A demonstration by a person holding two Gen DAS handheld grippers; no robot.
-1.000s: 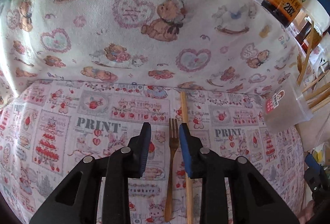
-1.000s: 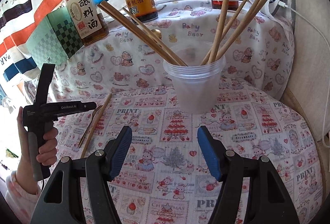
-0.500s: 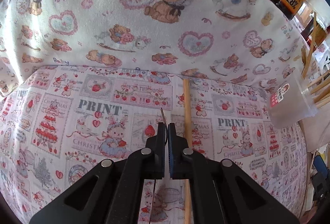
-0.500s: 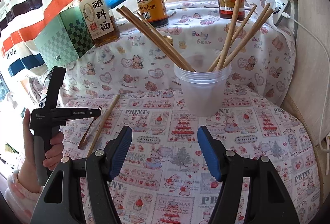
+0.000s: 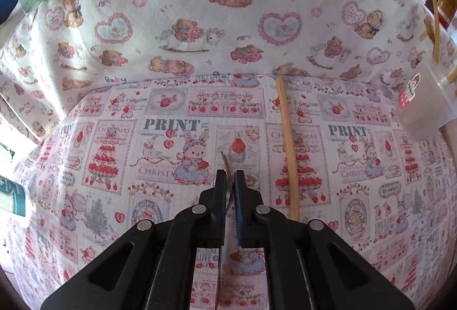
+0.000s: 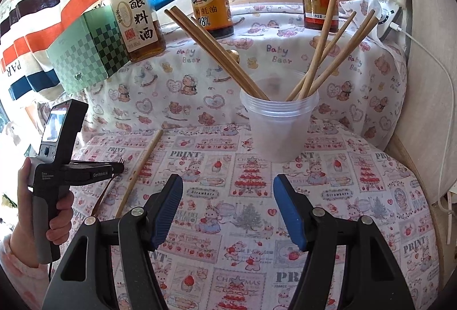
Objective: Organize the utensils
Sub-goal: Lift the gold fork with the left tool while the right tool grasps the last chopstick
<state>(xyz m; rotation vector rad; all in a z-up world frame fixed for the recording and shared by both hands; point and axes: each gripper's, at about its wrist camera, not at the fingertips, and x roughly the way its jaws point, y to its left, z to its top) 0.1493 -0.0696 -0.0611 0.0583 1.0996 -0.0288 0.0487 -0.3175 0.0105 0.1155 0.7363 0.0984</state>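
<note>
Roughly: left tongs [image 5: 230, 181] clamp one fork [image 5: 224, 160]; right tongs [image 6: 225, 210] wide, empty; cup [image 6: 278, 128] holds perhaps seven chopsticks [image 6: 324, 44].

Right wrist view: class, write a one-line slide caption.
Open right gripper faces plastic cup of chopsticks; left gripper pinches a fork.

The left claw [image 5: 230, 177], open a second ago, now grips the fork [image 5: 225, 164]. The fork's tines now stand clear of the worktop [image 5: 371, 195].

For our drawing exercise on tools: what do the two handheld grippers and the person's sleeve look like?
Both the right gripper and the left gripper have black angular arms with silver rivets and ribbed blue pads. The left one has a grey handle, white lettering and a small screen. The sleeve is pale pink and fuzzy.
</note>
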